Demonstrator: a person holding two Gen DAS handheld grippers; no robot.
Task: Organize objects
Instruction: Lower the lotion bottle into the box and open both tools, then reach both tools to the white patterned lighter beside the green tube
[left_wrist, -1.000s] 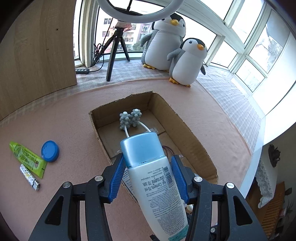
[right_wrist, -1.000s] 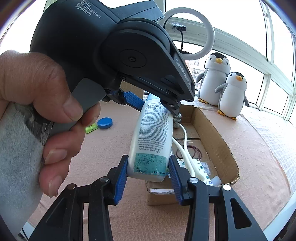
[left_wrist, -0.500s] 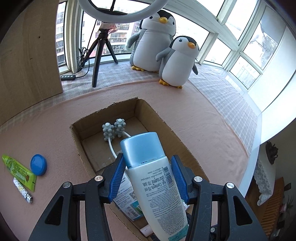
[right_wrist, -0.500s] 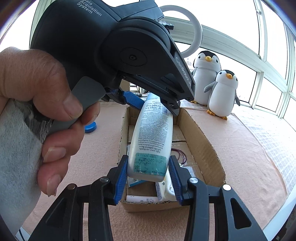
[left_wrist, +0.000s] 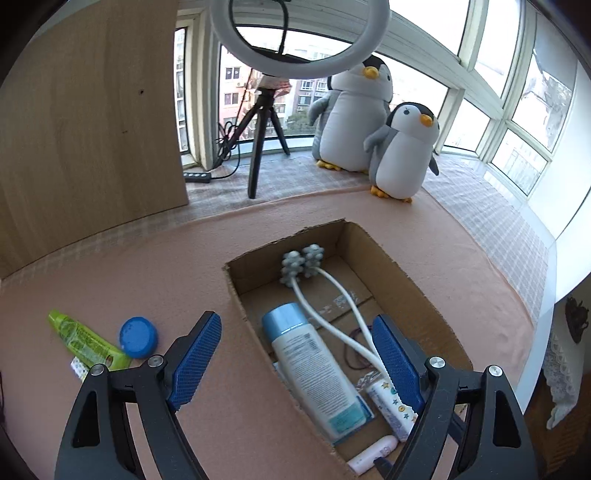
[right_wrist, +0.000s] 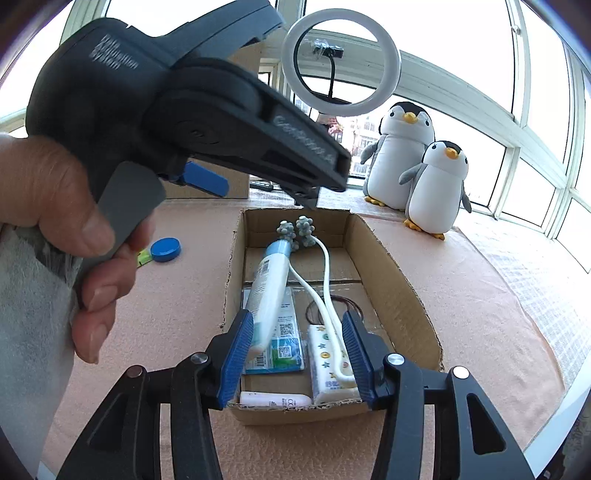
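A white lotion bottle with a blue cap (left_wrist: 314, 363) lies in the cardboard box (left_wrist: 402, 291), along its left wall; it also shows in the right wrist view (right_wrist: 267, 286). My left gripper (left_wrist: 297, 363) is open and empty above the box's near end. My right gripper (right_wrist: 297, 358) is open and empty over the box's (right_wrist: 391, 280) near edge. A white massage roller (left_wrist: 332, 291), a starred pack (right_wrist: 327, 363), a small white tube (right_wrist: 275, 399) and a blue-white sachet (right_wrist: 286, 343) also lie in the box. A green tube (left_wrist: 83, 339) and a blue round lid (left_wrist: 138, 336) lie on the pink cloth, left of the box.
Two plush penguins (left_wrist: 376, 129) and a ring light on a tripod (left_wrist: 266, 110) stand behind the box by the windows. A wooden panel (left_wrist: 85, 122) rises at the left. The table edge drops off at the right (left_wrist: 546, 306). A small patterned strip (left_wrist: 77, 367) lies by the green tube.
Both grippers held the lotion bottle over the box; both have opened and the bottle now lies inside the box. The left gripper has pulled back a little.
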